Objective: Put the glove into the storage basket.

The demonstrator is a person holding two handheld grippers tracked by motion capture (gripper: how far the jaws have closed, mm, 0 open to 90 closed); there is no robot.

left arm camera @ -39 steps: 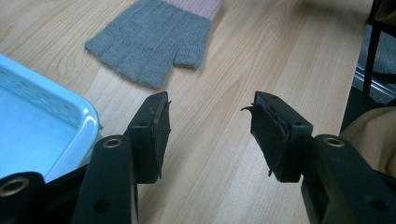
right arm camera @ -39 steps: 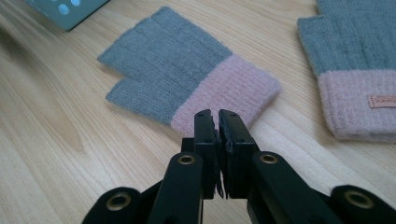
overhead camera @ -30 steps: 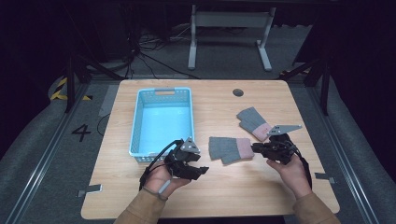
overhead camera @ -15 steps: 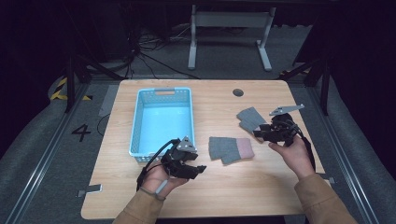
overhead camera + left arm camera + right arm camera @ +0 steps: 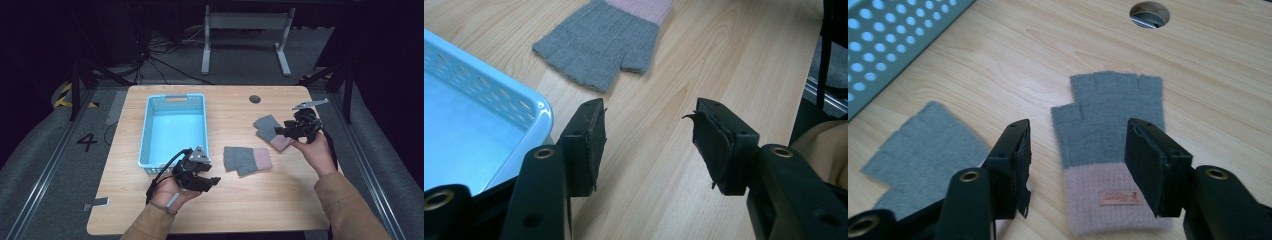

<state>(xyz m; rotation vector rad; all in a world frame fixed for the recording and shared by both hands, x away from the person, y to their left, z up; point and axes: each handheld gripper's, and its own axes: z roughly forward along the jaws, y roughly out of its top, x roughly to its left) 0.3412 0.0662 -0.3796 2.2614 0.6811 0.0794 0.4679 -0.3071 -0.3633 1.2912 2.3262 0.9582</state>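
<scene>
Two grey fingerless gloves with pink cuffs lie flat on the wooden table. The nearer glove [image 5: 247, 159] [image 5: 599, 45] [image 5: 923, 145] is at the middle. The farther glove [image 5: 270, 131] [image 5: 1108, 125] lies to its right. My right gripper [image 5: 281, 133] [image 5: 1078, 170] hovers just over that glove's pink cuff; its jaws have just been opening and stand open with nothing pressed between them. My left gripper [image 5: 209, 182] [image 5: 649, 145] rests low by the basket's near right corner, open and empty, pointing toward the nearer glove.
A light blue perforated basket [image 5: 150, 127] [image 5: 529, 100] [image 5: 888, 40] stands empty left of centre. A round cable hole [image 5: 255, 99] [image 5: 1149, 14] sits in the tabletop at the back. The table's right edge runs close behind my right hand.
My right gripper has moved from the nearer glove's cuff, back and to the right, up to the farther glove, and its jaws have spread. The left gripper has not moved.
</scene>
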